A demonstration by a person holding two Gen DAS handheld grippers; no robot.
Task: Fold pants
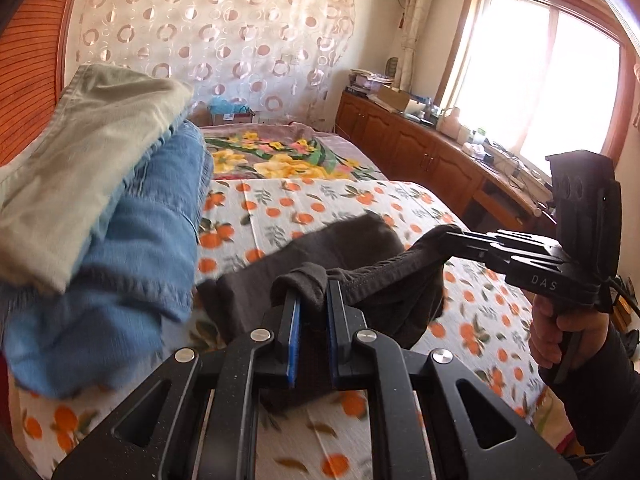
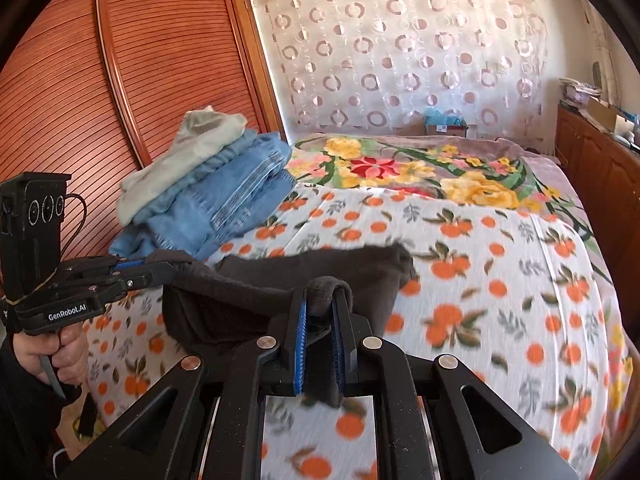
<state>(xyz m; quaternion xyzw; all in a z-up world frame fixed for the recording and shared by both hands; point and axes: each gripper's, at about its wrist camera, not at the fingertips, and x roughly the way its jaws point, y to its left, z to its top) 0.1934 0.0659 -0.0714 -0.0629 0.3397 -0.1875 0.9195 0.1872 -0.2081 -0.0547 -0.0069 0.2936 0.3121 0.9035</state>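
Observation:
Dark grey pants hang lifted over the bed, stretched between my two grippers. My left gripper is shut on one edge of the pants; it also shows in the right wrist view at the left. My right gripper is shut on the other edge of the pants; it also shows in the left wrist view at the right. The far part of the pants rests on the orange-print sheet.
A pile of folded clothes, blue jeans under a pale green garment, lies at the bed's left side by a wooden wardrobe. A floral blanket covers the far bed. A wooden cabinet runs under the window at right.

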